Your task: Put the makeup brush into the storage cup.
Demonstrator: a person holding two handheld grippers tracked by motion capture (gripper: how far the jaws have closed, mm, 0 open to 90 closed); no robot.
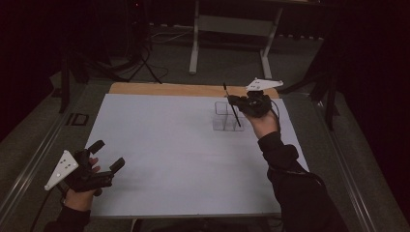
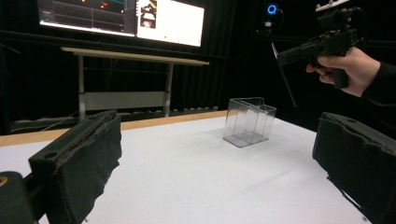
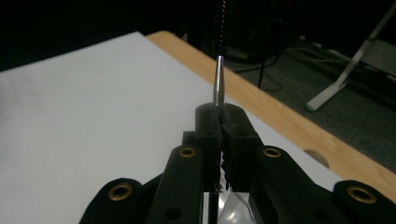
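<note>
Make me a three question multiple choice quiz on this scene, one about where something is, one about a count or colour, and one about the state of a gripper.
1. Where does the clear box stand on the table?
A. far right part
B. near left corner
C. on the floor

2. What colour is the sheet that covers the table?
A. red
B. white
C. green

3. How is the left gripper?
A. shut on a cup
B. shut on a cloth
C. open, holding nothing

Answers:
1. A, the high view shows the box at the far right, just under the right gripper.
2. B, the sheet is plain white, with a wooden edge showing at the far side.
3. C, its jaws stand wide apart near the left corner, while the right gripper is shut on a thin dark rod.
</note>
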